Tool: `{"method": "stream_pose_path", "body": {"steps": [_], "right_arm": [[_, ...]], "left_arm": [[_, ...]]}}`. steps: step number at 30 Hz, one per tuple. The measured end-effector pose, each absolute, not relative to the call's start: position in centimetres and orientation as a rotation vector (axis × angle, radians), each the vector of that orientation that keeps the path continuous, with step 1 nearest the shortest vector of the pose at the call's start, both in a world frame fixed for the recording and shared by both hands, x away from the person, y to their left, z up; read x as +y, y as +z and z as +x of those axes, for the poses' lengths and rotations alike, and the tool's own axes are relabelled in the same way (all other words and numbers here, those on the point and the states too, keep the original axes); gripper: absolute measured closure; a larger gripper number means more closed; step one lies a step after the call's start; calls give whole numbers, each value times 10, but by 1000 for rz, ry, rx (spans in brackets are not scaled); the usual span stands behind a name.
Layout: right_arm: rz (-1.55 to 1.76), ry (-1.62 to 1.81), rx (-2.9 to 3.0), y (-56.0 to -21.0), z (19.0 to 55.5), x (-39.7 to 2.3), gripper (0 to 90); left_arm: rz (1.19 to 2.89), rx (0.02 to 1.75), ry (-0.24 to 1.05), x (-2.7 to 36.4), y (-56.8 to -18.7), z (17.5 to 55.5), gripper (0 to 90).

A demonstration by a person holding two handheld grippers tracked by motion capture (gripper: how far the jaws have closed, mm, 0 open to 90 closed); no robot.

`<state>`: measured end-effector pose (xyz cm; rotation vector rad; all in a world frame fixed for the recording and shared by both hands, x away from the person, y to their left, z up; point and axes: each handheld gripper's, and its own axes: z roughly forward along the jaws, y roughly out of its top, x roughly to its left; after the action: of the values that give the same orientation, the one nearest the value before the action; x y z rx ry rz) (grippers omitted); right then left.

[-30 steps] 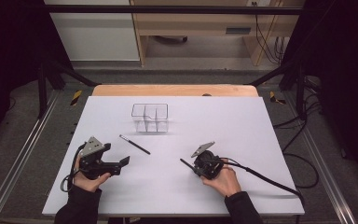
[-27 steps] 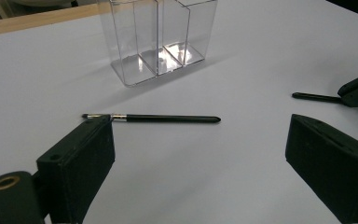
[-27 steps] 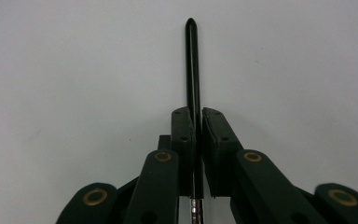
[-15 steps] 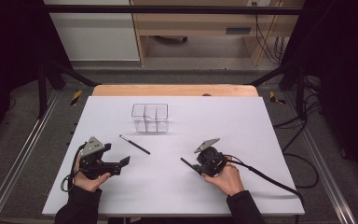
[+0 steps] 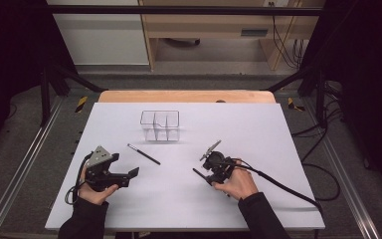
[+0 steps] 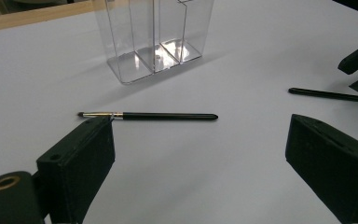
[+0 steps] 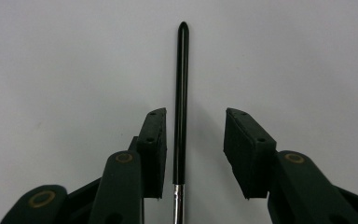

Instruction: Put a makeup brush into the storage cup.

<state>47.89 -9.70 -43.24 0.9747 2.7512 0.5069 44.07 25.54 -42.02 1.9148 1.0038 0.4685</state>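
Black brush between just-opening right tongs, unpinched, flat on white table

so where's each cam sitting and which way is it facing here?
High view: above the person's table edge, looking forward and down; both forearms, left gripper, right gripper.
Left gripper view: on that gripper, low, along its wide-apart jaws toward a brush and clear organizer.
Right gripper view: on that gripper, facing down at the table; its jaws have just been opening, second brush between them.
Shared: both brushes, organizer.
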Motion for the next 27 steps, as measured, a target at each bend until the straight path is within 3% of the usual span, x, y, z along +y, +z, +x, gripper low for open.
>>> {"method": "stream_pose_path", "body": {"steps": [27], "right_arm": [[1011,367,2871,-448,481,-91,840]], "left_arm": [[1930,999,467,254,-421,441,74]]}}
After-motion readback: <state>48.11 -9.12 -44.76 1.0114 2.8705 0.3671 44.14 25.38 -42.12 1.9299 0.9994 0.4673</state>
